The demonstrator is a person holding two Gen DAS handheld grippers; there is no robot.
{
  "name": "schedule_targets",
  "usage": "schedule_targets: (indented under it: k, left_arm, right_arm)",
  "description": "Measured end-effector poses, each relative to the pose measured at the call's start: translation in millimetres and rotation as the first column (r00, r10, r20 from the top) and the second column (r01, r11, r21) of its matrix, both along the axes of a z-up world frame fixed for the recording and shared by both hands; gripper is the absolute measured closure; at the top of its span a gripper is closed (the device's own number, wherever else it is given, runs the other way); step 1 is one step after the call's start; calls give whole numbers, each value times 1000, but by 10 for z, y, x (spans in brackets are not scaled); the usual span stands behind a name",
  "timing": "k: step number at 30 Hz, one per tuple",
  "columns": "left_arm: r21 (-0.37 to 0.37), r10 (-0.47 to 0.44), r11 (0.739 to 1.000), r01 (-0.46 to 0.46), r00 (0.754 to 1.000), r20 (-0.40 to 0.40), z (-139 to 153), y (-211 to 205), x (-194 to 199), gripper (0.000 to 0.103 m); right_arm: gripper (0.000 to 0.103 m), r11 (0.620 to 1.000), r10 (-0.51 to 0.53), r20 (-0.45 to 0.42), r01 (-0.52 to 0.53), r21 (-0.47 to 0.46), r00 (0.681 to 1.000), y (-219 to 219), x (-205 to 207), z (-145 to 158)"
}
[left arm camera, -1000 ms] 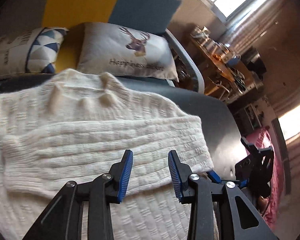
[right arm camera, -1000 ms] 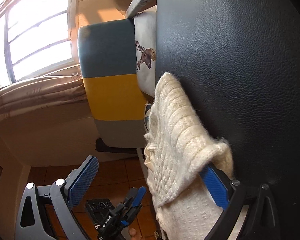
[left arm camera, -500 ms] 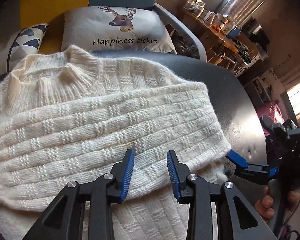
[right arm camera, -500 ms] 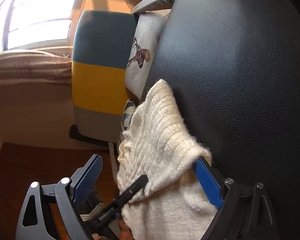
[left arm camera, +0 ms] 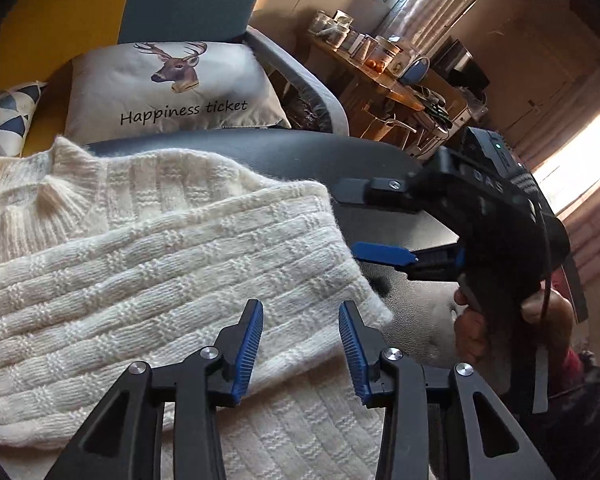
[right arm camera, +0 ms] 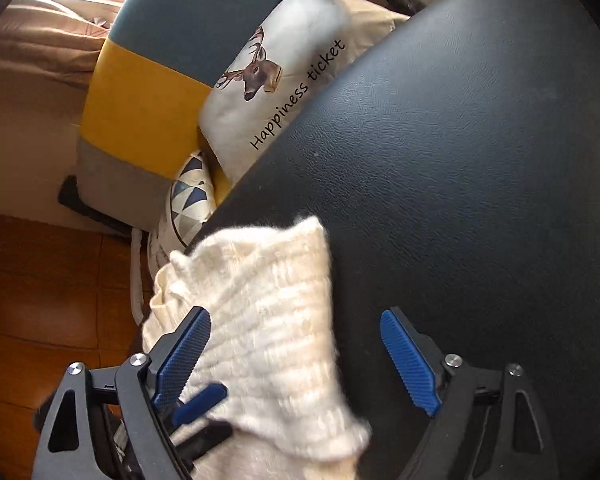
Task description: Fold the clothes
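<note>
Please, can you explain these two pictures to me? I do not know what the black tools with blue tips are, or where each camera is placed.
A person holds two hand tools, each with a camera looking along its two fingers. One picture comes from the left gripper, the other from the right gripper. Both are open and hold nothing. A cream knitted sweater, partly folded, lies on a black padded surface. Behind is a deer cushion. The left picture also shows the right tool in the person's hand.
</note>
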State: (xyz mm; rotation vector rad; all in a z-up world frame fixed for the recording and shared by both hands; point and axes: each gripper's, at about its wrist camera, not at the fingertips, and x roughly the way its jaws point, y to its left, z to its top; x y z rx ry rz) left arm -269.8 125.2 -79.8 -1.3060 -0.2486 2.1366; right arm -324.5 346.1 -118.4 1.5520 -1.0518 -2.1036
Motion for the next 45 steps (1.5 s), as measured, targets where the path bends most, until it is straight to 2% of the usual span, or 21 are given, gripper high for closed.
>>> schedule_targets:
  k: [2, 4, 5, 6, 9, 12, 13, 15, 16, 19, 22, 24, 28, 31, 33, 36, 39, 40, 43, 45]
  left_arm:
    - [13, -22, 1000, 22, 1000, -6, -18, 53, -5, 57]
    - [15, -34, 999, 34, 999, -5, -55, 87, -7, 56]
    - [17, -40, 999, 40, 999, 2, -81, 98, -8, 55]
    - [18, -43, 999, 43, 999, 9, -111, 108, -8, 55]
    - [21, -55, 998, 54, 997, 53, -250, 121, 1, 52]
    - [22, -72, 997, 71, 997, 41, -293, 123, 24, 52]
    - [22, -71, 997, 70, 996, 48, -297, 129, 13, 52]
    - [21, -66, 998, 65, 996, 62, -300, 143, -7, 52]
    - [21, -61, 998, 60, 996, 69, -296, 156, -12, 51]
    - [3, -71, 997, 71, 996, 51, -269, 204, 19, 47]
    - [-1, -83, 997, 83, 996, 39, -219, 180, 47, 47]
    - [30, -54, 998, 52, 997, 48, -187, 46, 4, 47]
    - [91, 5, 996, -11, 998, 70, -125, -223, -82, 47]
    - [136, 48, 989, -60, 995, 89, -78, -424, -146, 47]
    - [165, 76, 982, -92, 992, 102, -47, -559, -189, 47]
    - [173, 128, 974, -142, 988, 90, 44, -746, -205, 47]
    - [155, 200, 966, -209, 977, 72, 77, -996, -181, 47]
    - [146, 226, 961, -234, 972, 69, 74, -1087, -174, 47]
    - [97, 306, 945, -311, 950, 65, -20, -1338, -163, 47]
    - [64, 354, 931, -358, 933, 69, -117, -1493, -161, 47]
  right_arm:
    - [16, 1000, 9, -10, -9, 12, 1000, -46, -81, 3]
    - [42, 996, 47, -36, -44, 83, 998, -140, -154, 29]
    - [63, 989, 73, -50, -66, 133, 996, -200, -185, 39]
    - [75, 978, 103, -55, -91, 187, 993, -271, -208, 38]
    - [91, 944, 192, -108, -153, 293, 975, -447, -200, 107]
    - [92, 904, 271, -224, -168, 393, 936, -573, -95, 363]
    - [92, 879, 297, -236, -168, 447, 925, -615, -78, 409]
    - [92, 802, 320, -154, -180, 569, 935, -672, -128, 266]
    - [92, 787, 320, -129, -188, 588, 939, -678, -141, 194]
    - [92, 781, 306, -139, -165, 602, 942, -674, -105, 194]
    - [92, 756, 313, -134, -162, 634, 940, -680, -34, 208]
    - [92, 763, 300, -133, -154, 627, 945, -619, 0, 203]
    - [89, 830, 232, -123, -131, 542, 965, -429, -29, 186]
    - [81, 852, 211, -96, -135, 505, 973, -393, -49, 230]
    - [79, 864, 187, -122, -104, 493, 975, -375, -28, 358]
    - [73, 901, 221, -244, -102, 421, 944, -509, 22, 641]
    - [73, 925, 306, -285, -212, 316, 908, -827, -58, 716]
    - [73, 924, 331, -281, -249, 291, 901, -939, -104, 694]
    - [73, 910, 371, -201, -312, 273, 906, -1229, -295, 480]
    - [76, 888, 352, -98, -299, 349, 931, -1304, -412, 267]
